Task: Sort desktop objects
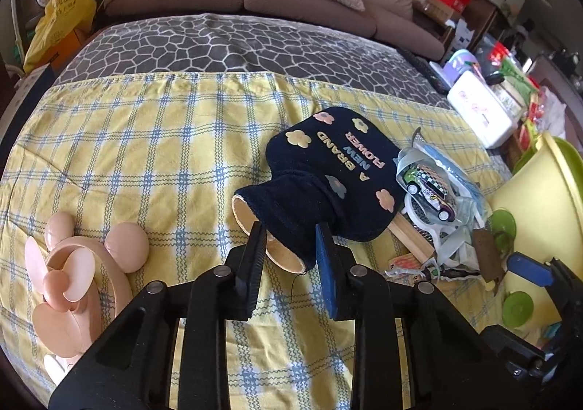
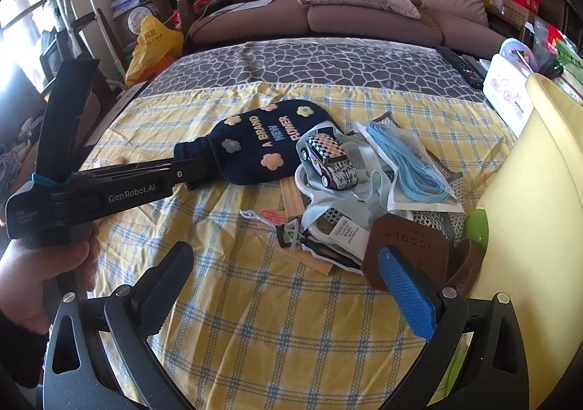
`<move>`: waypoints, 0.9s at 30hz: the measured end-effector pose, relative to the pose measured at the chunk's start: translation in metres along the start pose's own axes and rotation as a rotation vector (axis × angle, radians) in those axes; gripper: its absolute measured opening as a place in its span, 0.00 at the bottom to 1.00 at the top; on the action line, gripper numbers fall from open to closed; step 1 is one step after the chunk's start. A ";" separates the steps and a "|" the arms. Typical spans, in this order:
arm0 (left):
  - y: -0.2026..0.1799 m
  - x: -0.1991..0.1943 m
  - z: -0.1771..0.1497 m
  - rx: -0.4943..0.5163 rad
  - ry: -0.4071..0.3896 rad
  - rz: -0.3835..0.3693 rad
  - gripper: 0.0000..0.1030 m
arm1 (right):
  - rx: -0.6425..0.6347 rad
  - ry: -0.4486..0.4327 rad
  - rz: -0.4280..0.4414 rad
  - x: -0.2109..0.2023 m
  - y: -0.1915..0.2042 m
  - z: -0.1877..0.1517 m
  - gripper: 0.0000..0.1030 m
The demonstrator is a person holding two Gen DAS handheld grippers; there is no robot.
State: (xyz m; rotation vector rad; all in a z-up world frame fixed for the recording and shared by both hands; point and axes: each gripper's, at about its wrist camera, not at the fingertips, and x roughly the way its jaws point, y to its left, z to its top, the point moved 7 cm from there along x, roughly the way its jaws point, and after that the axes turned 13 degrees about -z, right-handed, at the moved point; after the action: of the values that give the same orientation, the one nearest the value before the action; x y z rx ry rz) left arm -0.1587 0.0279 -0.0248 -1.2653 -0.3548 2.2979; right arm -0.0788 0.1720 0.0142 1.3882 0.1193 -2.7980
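A navy hot-water bag [image 1: 328, 169] printed "A BRAND NEW FLOWER" lies on the yellow checked cloth [image 1: 145, 140], its cream-lined neck toward me. My left gripper [image 1: 291, 233] has its jaws around that neck, and both pads press on the fabric. From the right wrist view the left gripper [image 2: 189, 169] comes in from the left, held by a hand [image 2: 40, 271], and meets the bag [image 2: 262, 144] at its neck. My right gripper [image 2: 288, 286] is wide open over bare cloth, short of the clutter pile. A packaged toy car [image 2: 329, 162] rests against the bag.
A pink hand fan [image 1: 76, 271] lies at the left. The pile on the right holds a blue cord packet [image 2: 408, 162], a brown leather tag [image 2: 404, 242], wooden sticks [image 1: 411, 239] and paper bits. A yellow tub [image 2: 528, 191] stands at the right edge, a white box [image 1: 481, 111] behind it.
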 end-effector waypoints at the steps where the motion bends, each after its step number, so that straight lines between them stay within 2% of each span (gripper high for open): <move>1: 0.001 -0.003 0.001 -0.012 -0.010 -0.011 0.22 | 0.007 0.000 0.002 0.000 -0.001 0.000 0.99; 4: -0.003 -0.012 0.005 -0.003 -0.039 -0.030 0.17 | 0.033 0.004 0.019 -0.001 -0.005 0.001 0.99; 8: -0.019 -0.024 0.012 0.001 -0.064 -0.114 0.13 | 0.095 0.010 0.076 -0.003 -0.006 0.004 0.98; 11: -0.033 -0.027 0.014 0.021 -0.061 -0.161 0.13 | 0.093 0.006 0.074 -0.006 -0.004 0.005 0.96; 13: -0.034 -0.024 0.014 0.011 -0.059 -0.168 0.22 | 0.080 0.005 0.063 -0.006 -0.002 0.005 0.95; 14: -0.032 -0.020 0.012 -0.004 -0.055 -0.173 0.30 | 0.076 0.006 0.061 -0.006 -0.001 0.004 0.95; 15: -0.028 -0.015 0.010 -0.018 -0.046 -0.167 0.31 | 0.074 0.008 0.061 -0.006 0.000 0.004 0.95; 16: -0.025 -0.011 0.007 -0.025 -0.033 -0.153 0.30 | 0.073 0.010 0.061 -0.005 0.001 0.003 0.95; 17: -0.022 -0.009 0.005 -0.017 -0.024 -0.137 0.16 | 0.069 0.011 0.059 -0.005 0.002 0.003 0.95; 18: -0.020 -0.009 0.005 -0.006 -0.023 -0.124 0.09 | 0.064 0.013 0.056 -0.004 0.003 0.003 0.95; 22: -0.020 -0.013 0.004 -0.004 -0.029 -0.135 0.07 | 0.064 0.017 0.059 -0.002 0.007 0.005 0.94; 25: -0.025 -0.018 0.000 0.007 -0.022 -0.137 0.06 | 0.073 0.022 0.075 -0.001 0.011 0.008 0.89; 27: -0.030 -0.028 -0.003 0.028 -0.026 -0.140 0.00 | 0.091 0.027 0.094 0.000 0.012 0.010 0.89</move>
State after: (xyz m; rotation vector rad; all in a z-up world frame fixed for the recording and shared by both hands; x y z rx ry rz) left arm -0.1343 0.0379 0.0070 -1.1600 -0.4060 2.1951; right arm -0.0862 0.1591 0.0192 1.4105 -0.0723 -2.7410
